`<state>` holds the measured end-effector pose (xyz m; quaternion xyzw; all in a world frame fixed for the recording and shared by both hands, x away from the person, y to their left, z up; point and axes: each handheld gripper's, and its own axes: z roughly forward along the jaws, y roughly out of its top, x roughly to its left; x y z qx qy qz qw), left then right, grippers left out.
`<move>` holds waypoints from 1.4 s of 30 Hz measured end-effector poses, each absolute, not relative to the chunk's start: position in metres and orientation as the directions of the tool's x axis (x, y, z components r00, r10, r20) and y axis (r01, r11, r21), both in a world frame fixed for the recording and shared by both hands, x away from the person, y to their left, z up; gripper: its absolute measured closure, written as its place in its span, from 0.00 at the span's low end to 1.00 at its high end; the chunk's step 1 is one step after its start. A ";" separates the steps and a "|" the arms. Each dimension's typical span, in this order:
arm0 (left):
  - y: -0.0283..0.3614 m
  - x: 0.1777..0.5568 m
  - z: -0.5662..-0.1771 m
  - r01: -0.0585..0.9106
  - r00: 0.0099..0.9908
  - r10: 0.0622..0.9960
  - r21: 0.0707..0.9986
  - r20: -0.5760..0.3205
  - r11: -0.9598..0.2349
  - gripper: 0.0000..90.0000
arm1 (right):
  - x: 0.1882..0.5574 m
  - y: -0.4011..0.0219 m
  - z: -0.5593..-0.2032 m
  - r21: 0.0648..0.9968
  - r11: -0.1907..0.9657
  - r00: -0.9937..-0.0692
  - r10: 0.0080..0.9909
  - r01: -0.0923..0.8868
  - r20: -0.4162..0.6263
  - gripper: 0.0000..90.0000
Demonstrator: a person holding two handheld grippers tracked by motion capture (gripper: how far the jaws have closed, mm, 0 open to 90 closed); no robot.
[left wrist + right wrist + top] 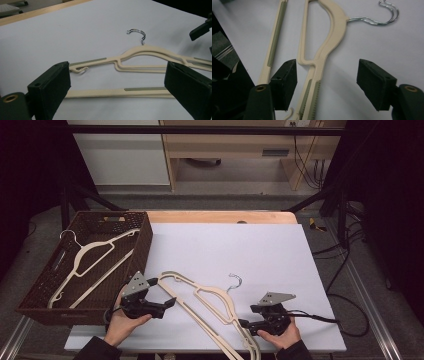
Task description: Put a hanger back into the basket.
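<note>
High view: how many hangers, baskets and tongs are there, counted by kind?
Cream hangers: 3 (basket hanger, apparently two stacked hangers on the table)
Brown woven basket: 1
Tongs: 2 (left tongs, right tongs)
Total: 6

We see bench [220, 217] with wooden top, far edge bare at upper centre of high view. White sheet [240, 255] covers most of it. On sheet, lower centre: cream hanger [210, 306] lying flat, metal hook toward right. At left edge: brown woven basket [142, 247] resting on bench.
</note>
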<state>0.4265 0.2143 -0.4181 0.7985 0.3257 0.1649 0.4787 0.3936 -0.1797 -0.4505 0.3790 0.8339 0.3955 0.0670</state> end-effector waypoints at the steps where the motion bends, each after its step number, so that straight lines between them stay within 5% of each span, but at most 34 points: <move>1: 0.214 0.427 -0.418 0.362 0.733 0.679 0.872 -0.048 -0.330 0.07 | 0.394 -0.179 -0.452 0.708 0.403 -0.706 0.683 0.580 0.189 0.38; 22: 0.213 0.428 -0.423 0.368 0.733 0.679 0.864 -0.043 -0.343 0.08 | 0.395 -0.165 -0.471 0.596 0.465 -0.705 0.659 0.655 0.261 0.83; 42: 0.201 0.430 -0.424 0.372 0.753 0.656 0.855 -0.050 -0.362 0.09 | 0.402 -0.170 -0.461 0.598 0.422 -0.659 0.709 0.682 0.251 0.89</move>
